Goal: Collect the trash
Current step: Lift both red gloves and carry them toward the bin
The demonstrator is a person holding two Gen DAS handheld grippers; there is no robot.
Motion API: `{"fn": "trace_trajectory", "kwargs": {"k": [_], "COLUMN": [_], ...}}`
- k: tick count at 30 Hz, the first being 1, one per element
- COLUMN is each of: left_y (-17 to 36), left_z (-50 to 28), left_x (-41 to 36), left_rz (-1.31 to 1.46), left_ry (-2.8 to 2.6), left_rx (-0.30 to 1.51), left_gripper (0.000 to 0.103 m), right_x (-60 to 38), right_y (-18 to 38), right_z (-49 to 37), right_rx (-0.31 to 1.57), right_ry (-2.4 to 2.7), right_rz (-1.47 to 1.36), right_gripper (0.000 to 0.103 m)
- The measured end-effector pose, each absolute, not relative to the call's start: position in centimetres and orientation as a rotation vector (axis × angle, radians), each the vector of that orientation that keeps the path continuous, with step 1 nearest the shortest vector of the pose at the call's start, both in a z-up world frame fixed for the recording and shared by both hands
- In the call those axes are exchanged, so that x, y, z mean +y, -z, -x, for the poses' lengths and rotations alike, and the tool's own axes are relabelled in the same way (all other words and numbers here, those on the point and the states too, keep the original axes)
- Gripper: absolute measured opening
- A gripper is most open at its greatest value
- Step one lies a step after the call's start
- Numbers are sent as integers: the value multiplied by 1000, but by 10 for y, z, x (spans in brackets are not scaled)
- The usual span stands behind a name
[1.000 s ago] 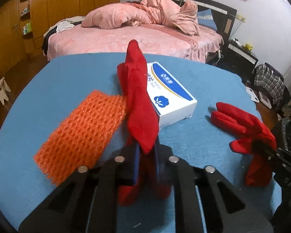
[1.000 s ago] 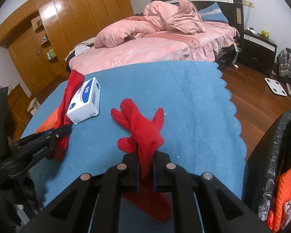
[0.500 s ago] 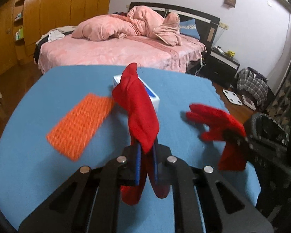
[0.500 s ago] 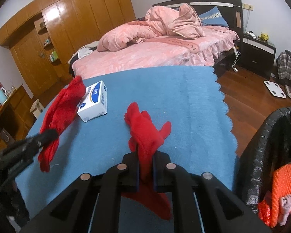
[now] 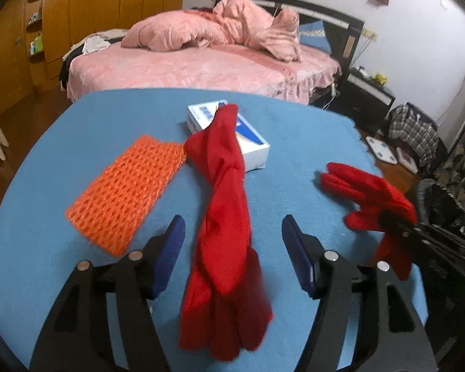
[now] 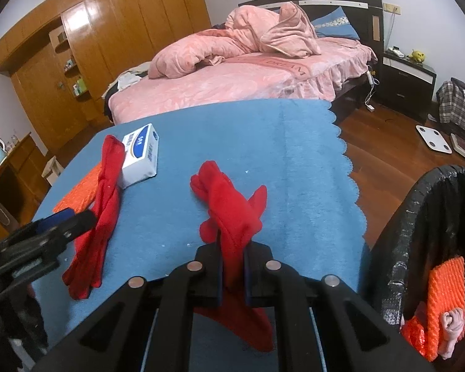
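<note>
Left gripper [image 5: 232,235] jaws just opened, now spread wide; long red fabric glove [image 5: 223,217], pinched a second ago, now loose between them, draped toward white-and-blue box [image 5: 254,148] beside orange foam net [image 5: 127,192] on blue tablecloth [image 5: 77,130]. Right gripper [image 6: 232,266] unchanged, pressed on second red glove [image 6: 232,210]; black-lined bin [image 6: 418,217] at right.

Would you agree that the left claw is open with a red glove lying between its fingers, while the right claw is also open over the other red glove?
Not quite: the right claw is shut on its red glove, as the right wrist view shows. The left claw has just opened, the other red glove lying loose between its fingers.
</note>
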State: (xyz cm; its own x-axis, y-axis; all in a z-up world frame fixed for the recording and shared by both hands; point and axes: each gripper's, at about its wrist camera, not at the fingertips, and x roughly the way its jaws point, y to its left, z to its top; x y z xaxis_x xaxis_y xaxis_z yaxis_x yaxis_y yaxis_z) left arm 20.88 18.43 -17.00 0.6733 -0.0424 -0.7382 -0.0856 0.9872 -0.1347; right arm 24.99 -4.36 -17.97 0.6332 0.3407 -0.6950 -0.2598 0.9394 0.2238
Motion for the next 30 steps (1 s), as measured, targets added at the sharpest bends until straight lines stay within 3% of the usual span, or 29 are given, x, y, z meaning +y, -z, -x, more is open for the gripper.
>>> {"fn": "trace_trajectory", "kwargs": {"k": [3,4,8,30], "left_y": [181,185,190,126], "left_z": [-218,-220,-218,-167], "left_x": [186,186,185,142], "left_rz": [160,165,154,149], "left_ry": [-31,-25,-10,94], "left_rx": [869,881,881,753], "left_gripper": [56,43,9,8], "right_x": [-44,-44,-44,-63], "right_y": [181,182,181,128], "right_z": [-250,-250,-251,-221], "right_rx": [820,821,822,727], "right_ry": [-343,-343,-345,-385], "right_rz": [-107,-108,-107,-128], "right_gripper": [10,10,10,10]}}
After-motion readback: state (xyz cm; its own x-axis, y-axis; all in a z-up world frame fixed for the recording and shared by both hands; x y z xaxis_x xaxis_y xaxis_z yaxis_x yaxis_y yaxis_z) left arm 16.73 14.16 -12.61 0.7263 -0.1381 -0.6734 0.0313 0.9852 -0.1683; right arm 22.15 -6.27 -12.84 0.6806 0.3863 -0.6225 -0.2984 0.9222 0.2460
